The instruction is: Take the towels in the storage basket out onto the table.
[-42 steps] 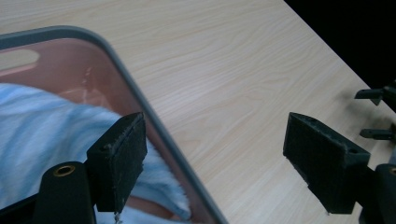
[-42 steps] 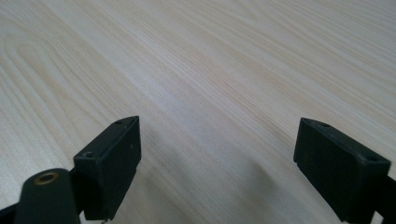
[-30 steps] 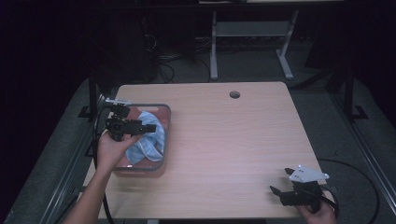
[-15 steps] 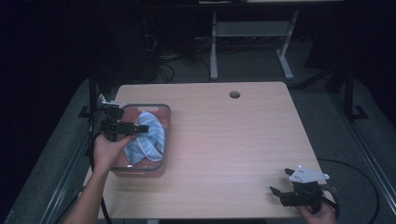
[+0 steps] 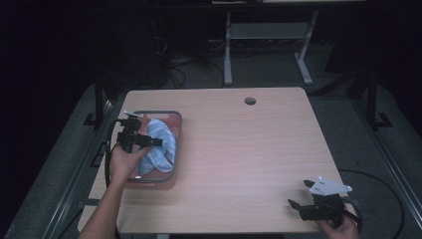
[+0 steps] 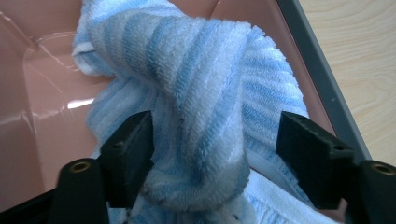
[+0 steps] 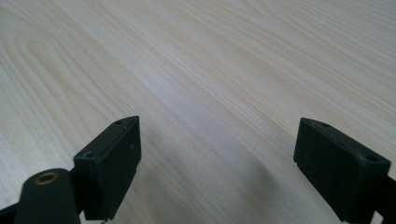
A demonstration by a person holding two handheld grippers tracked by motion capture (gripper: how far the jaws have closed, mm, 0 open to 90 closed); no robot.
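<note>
A blue-and-white striped towel [image 5: 162,143] lies bunched in a pink bin [image 5: 178,130] with a grey rim at the table's left. My left gripper [image 5: 153,141] reaches down into the bin from the left. In the left gripper view its jaws have just been closing and straddle a raised fold of the towel [image 6: 210,84]. The left pad [image 6: 133,154] touches the fold, while the right pad [image 6: 306,154] stands a little off it. My right gripper [image 5: 298,193] rests open at the table's near right corner, with bare wood between its pads [image 7: 116,158].
The wooden table [image 5: 249,149] has a round cable hole [image 5: 250,101] near its far edge. Beyond it, on the dark floor, stands a grey metal frame [image 5: 268,35] with cables. A metal rail [image 5: 74,174] runs along the table's left side.
My left gripper has sunk into the bin onto the towel, and its jaws have drawn closer around a fold. The right gripper has stayed where it was.
</note>
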